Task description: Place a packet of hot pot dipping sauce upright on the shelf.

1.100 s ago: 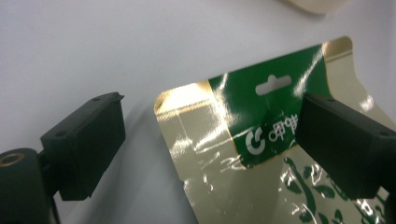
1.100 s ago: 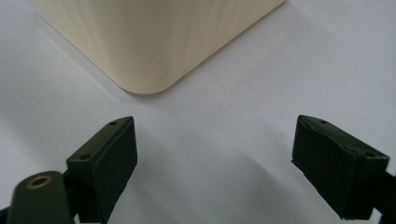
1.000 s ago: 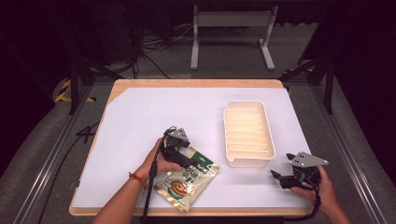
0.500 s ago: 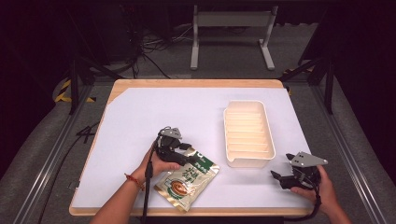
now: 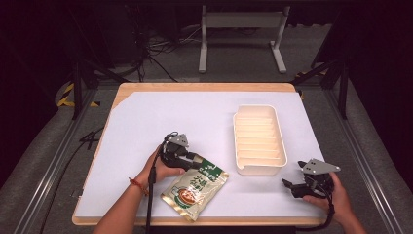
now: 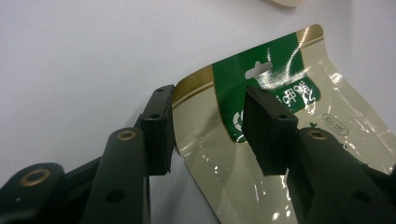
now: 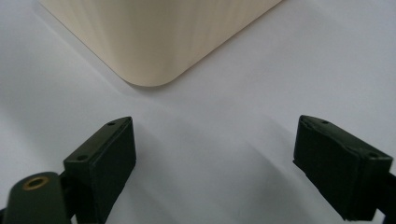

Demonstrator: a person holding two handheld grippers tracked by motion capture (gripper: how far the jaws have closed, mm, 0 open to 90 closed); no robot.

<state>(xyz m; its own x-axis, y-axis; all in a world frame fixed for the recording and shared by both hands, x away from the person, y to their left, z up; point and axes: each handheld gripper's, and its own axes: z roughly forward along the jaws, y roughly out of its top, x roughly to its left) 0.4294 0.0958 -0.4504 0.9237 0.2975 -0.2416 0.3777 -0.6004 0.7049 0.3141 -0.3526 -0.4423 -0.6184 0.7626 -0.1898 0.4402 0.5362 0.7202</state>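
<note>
My left gripper (image 6: pixel 208 128) jaws have just been closing around the pouch (image 6: pixel 280 93) top, pads not yet pressing; grasp imminent.

1. Cream ribbed tray (image 5: pixel 258 139) on the right of the white mat (image 5: pixel 160 122), lengthwise, open side up.
2. Wooden table (image 5: pixel 204 87) edging out around the mat.
3. Grey metal frame (image 5: pixel 241 22) beyond the table, on the floor.
4. Dark cables (image 5: pixel 160 46) strewn near the frame.
</note>
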